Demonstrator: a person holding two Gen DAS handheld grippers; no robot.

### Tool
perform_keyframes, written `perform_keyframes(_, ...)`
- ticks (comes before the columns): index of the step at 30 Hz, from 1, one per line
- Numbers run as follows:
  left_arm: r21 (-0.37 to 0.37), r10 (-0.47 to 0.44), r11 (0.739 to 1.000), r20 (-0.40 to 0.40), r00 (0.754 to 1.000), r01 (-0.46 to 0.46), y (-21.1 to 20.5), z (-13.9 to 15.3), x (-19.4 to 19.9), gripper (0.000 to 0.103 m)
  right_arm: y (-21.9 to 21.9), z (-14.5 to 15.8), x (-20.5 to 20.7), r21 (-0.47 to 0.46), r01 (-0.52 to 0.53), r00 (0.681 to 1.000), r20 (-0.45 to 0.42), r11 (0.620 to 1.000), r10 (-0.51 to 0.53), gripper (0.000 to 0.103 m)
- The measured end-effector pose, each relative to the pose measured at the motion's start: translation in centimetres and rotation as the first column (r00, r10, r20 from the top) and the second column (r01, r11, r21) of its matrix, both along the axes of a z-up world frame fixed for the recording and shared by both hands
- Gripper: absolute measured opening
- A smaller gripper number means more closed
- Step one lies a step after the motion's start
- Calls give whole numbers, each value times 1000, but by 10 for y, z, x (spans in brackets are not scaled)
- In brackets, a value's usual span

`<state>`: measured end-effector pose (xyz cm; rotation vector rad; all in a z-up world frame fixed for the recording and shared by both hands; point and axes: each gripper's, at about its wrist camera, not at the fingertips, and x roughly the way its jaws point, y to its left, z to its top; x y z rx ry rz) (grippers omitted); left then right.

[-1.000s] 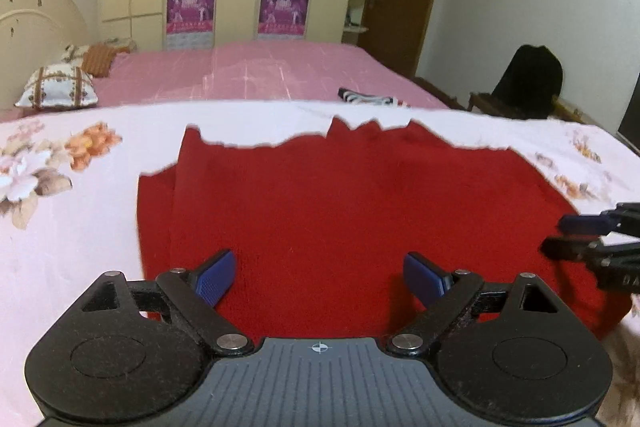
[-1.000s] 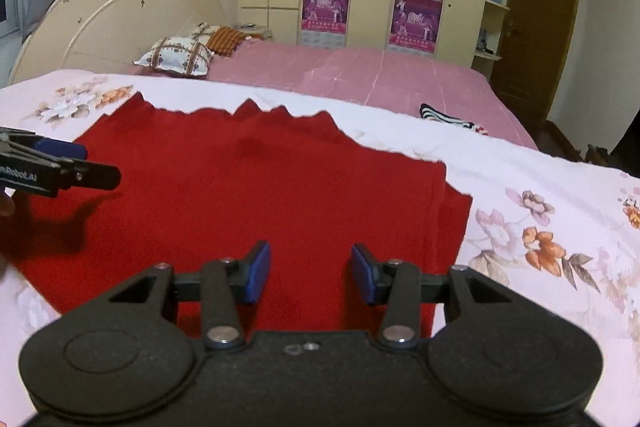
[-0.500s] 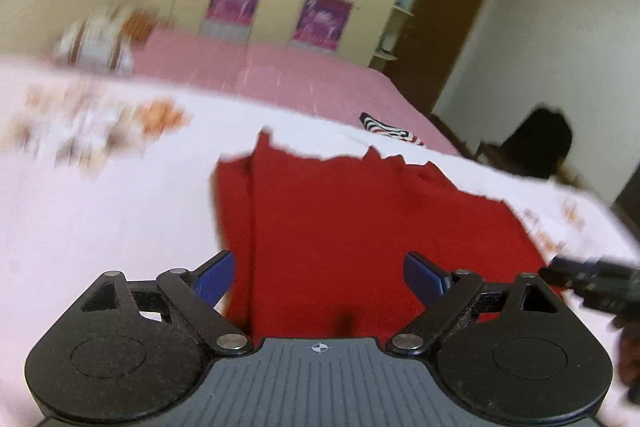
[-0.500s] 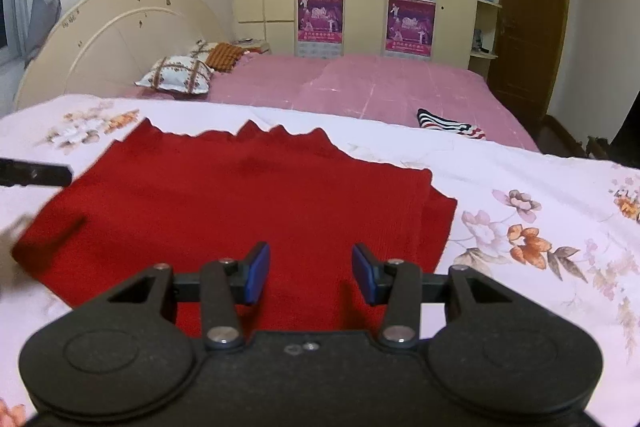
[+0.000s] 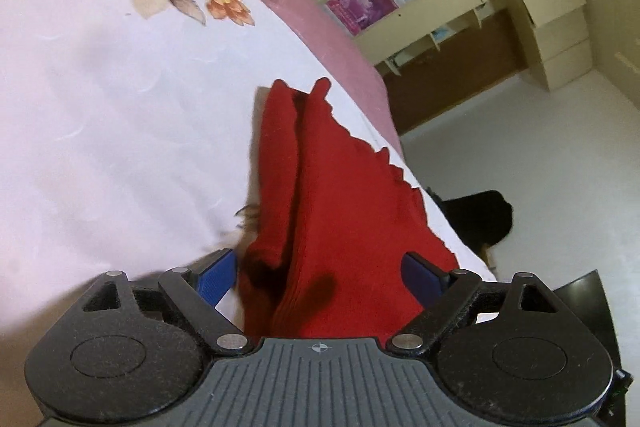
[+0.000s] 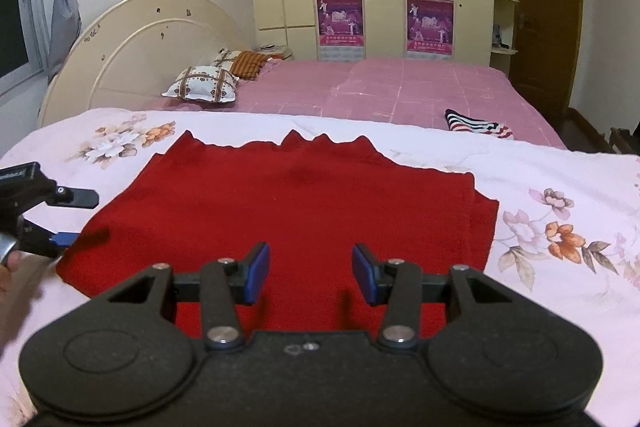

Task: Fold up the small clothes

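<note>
Now red garment (image 6: 288,211) beneath right hand-held gripper (image 6: 310,277), untouched

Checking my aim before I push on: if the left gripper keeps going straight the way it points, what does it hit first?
Most likely the red garment: the open left gripper points down at its near edge on the floral bedspread. Depth is unclear.

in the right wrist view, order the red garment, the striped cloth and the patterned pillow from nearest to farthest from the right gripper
From the right gripper:
1. Red garment, spread on the floral sheet directly beneath and ahead of the fingers.
2. Striped cloth, farther back on the right, on the pink bedspread.
3. Patterned pillow, back left by the headboard.
</note>
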<state>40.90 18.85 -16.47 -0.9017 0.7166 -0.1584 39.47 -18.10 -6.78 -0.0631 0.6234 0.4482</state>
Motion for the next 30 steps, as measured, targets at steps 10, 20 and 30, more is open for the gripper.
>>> perform_keyframes(10, 19, -68, 998, 37, 997, 67, -1, 0, 51, 78, 1, -5, 11, 54, 11, 999, -38, 998, -9, 42)
perform_keyframes(20, 119, -136, 984, 2, 991, 135, -18, 3, 58, 48, 11, -15, 25, 103, 39, 996, -78, 994, -31, 25)
perform_keyframes(30, 115, -106, 988, 10, 994, 104, -12, -2, 52, 33, 23, -17, 34, 97, 16, 996, -91, 995, -7, 25)
